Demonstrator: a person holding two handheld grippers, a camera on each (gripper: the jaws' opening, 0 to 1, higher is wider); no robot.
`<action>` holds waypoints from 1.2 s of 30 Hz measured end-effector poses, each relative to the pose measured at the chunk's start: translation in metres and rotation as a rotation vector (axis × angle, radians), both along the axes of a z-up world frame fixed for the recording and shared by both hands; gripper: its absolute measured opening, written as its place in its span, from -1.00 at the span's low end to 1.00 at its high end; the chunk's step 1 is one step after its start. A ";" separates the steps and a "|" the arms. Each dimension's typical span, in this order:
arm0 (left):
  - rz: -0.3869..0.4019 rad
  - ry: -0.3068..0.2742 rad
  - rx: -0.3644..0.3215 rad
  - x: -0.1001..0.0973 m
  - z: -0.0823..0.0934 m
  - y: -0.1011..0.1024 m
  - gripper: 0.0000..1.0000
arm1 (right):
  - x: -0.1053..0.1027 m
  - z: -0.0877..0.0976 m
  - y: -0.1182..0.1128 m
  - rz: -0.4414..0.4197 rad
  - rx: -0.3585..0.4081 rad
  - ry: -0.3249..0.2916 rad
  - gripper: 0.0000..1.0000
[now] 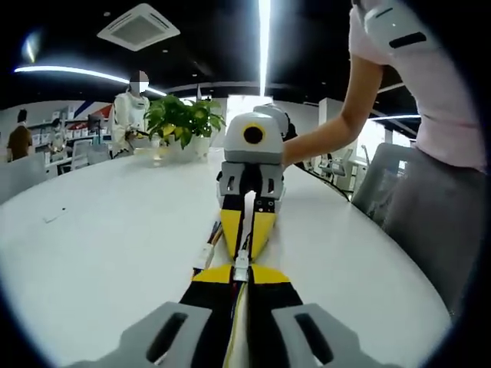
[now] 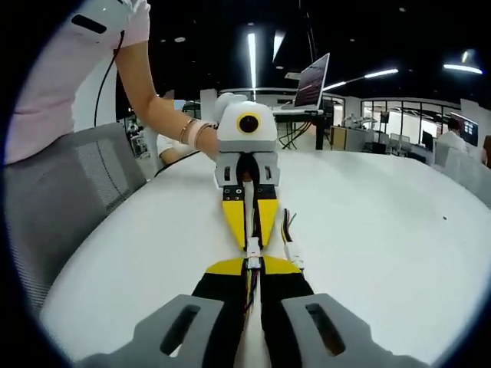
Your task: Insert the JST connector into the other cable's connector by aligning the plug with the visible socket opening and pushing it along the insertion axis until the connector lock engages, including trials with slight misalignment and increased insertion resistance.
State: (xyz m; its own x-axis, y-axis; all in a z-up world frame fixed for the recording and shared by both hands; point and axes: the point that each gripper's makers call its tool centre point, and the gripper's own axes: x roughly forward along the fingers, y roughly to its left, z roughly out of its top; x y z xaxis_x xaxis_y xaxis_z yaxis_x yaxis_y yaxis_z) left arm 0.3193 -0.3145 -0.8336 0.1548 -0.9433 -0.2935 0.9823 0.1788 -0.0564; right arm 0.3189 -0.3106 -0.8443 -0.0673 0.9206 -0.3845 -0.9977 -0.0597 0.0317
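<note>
My two grippers meet tip to tip low over the white table [image 1: 107,253]. In the left gripper view my left gripper [image 1: 242,273] is shut on a small white JST connector [image 1: 242,261], and a pale cable runs back between its jaws. Facing it, the right gripper [image 1: 246,239] is shut with its yellow fingertips [image 1: 230,226] touching that connector. In the right gripper view my right gripper [image 2: 253,266] is shut on the white connector [image 2: 253,247], with the left gripper [image 2: 251,238] opposite. Whether the two halves are fully seated I cannot tell.
A loose white connector end with coloured wires [image 2: 294,254] lies beside the jaws, also visible as the loose end [image 1: 205,253]. A person in pink [image 1: 430,84] stands at the table edge next to a grey chair [image 2: 84,192]. A potted plant [image 1: 184,123] and a laptop [image 2: 313,80] stand at the far ends.
</note>
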 end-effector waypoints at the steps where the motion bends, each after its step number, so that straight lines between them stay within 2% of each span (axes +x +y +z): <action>1: -0.002 -0.002 0.005 0.000 -0.001 0.000 -0.98 | 0.000 -0.001 0.000 0.000 -0.002 0.001 -0.95; 19: 0.024 0.023 -0.005 0.004 -0.003 -0.001 -0.97 | 0.008 -0.005 -0.001 -0.025 -0.005 0.008 -0.93; 34: 0.019 0.025 -0.003 0.006 -0.005 -0.005 -0.97 | 0.007 -0.005 -0.005 -0.053 -0.009 0.051 -0.91; 36: 0.015 0.025 -0.002 0.005 -0.005 -0.005 -0.98 | 0.006 -0.002 -0.003 -0.054 0.008 0.064 -0.86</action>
State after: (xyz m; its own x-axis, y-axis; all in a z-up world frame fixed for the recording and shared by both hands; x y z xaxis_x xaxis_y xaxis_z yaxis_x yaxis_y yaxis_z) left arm 0.3240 -0.3198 -0.8390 0.1615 -0.9415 -0.2959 0.9778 0.1932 -0.0808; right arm 0.3250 -0.3138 -0.8461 -0.0419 0.9265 -0.3739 -0.9954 -0.0064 0.0957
